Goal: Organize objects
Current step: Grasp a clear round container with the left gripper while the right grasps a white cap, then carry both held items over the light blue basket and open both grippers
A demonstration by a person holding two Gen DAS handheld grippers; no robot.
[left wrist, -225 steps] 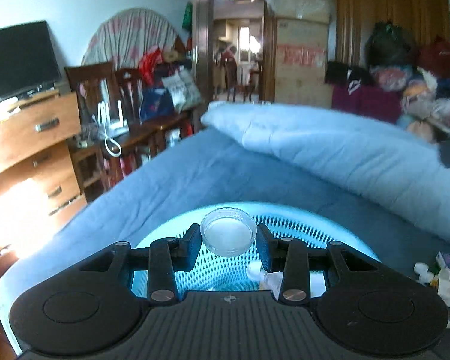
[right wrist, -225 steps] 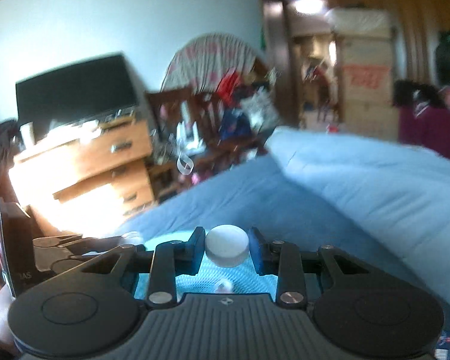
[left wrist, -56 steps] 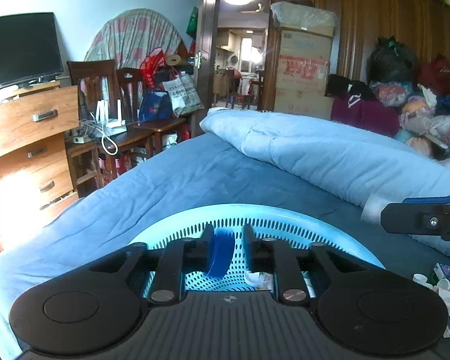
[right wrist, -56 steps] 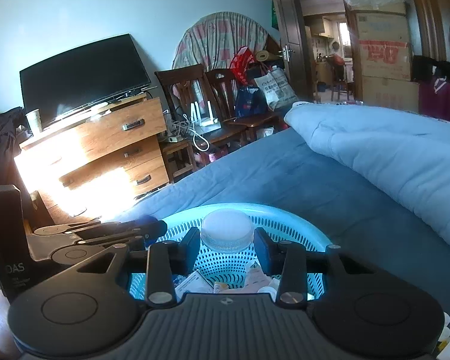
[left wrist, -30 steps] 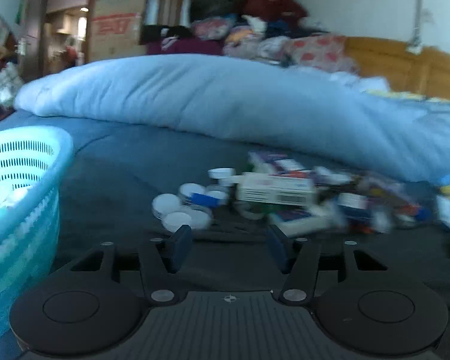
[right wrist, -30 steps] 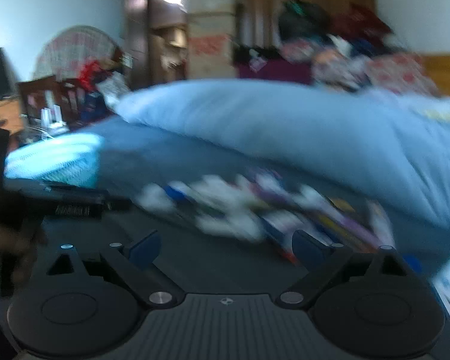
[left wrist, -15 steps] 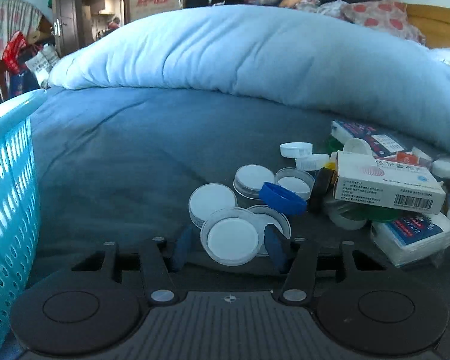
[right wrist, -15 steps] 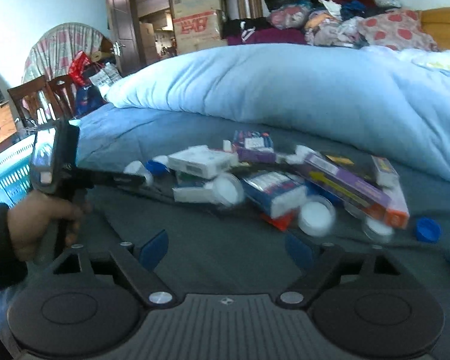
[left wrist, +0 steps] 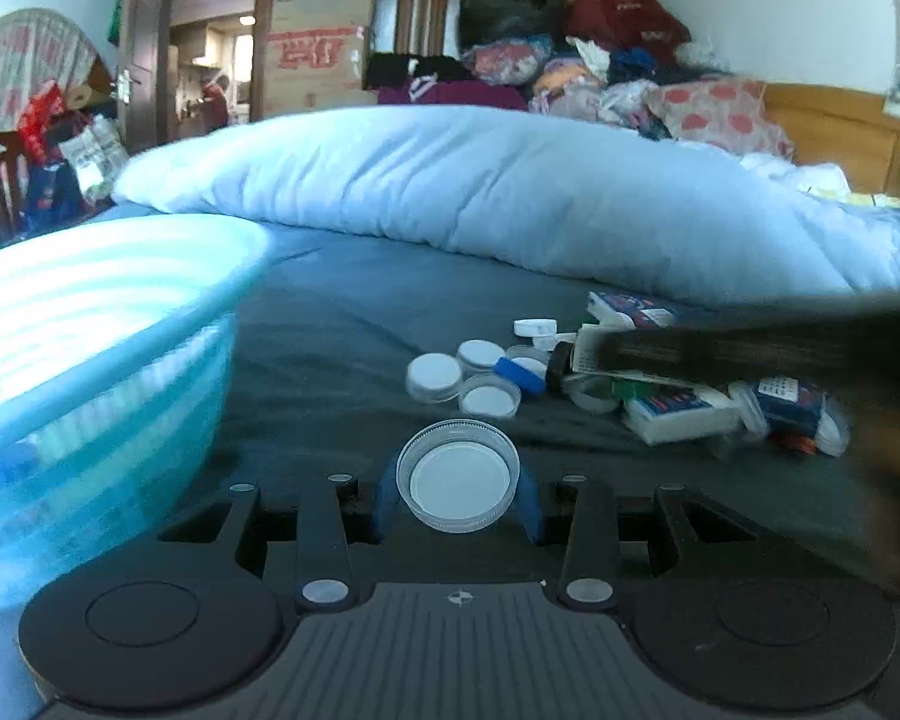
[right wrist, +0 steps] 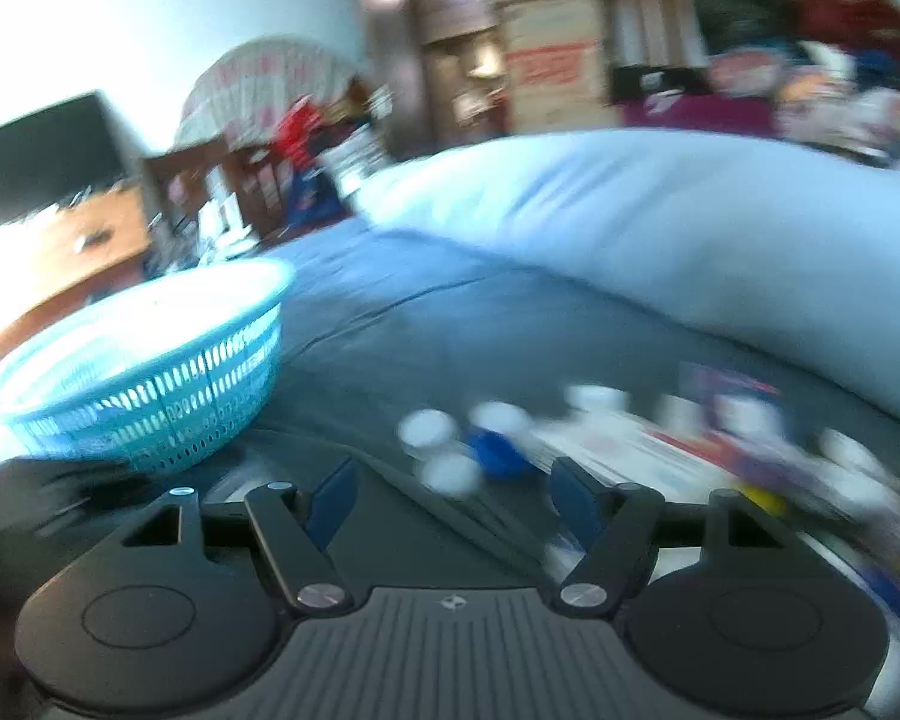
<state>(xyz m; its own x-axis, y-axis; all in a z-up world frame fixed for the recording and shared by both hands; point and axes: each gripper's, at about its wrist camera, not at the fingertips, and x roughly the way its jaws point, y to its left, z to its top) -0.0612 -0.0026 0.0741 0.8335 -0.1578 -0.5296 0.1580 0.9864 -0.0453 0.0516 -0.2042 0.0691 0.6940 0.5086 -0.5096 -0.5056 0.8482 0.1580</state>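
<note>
Closing on a clear lid (left wrist: 457,477), the left claw (left wrist: 457,495) has it pinched between its blue pads beside the basket (left wrist: 90,360). The right claw (right wrist: 453,495) hangs empty over the bed (right wrist: 390,360), its jaws wide apart but narrowing.

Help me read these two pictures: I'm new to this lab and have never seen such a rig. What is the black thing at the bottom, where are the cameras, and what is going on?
No robot here: a person holds a two-finger gripper in each hand, and a fisheye camera on each looks forward along its fingers. The black shape is the gripper's body. In the left view, the left gripper is closing its jaws on a clear lid with a white inside. In the blurred right view, the right gripper holds nothing; its jaws are closing. On the blue bed lie more lids and small boxes, beside a turquoise basket.
</note>
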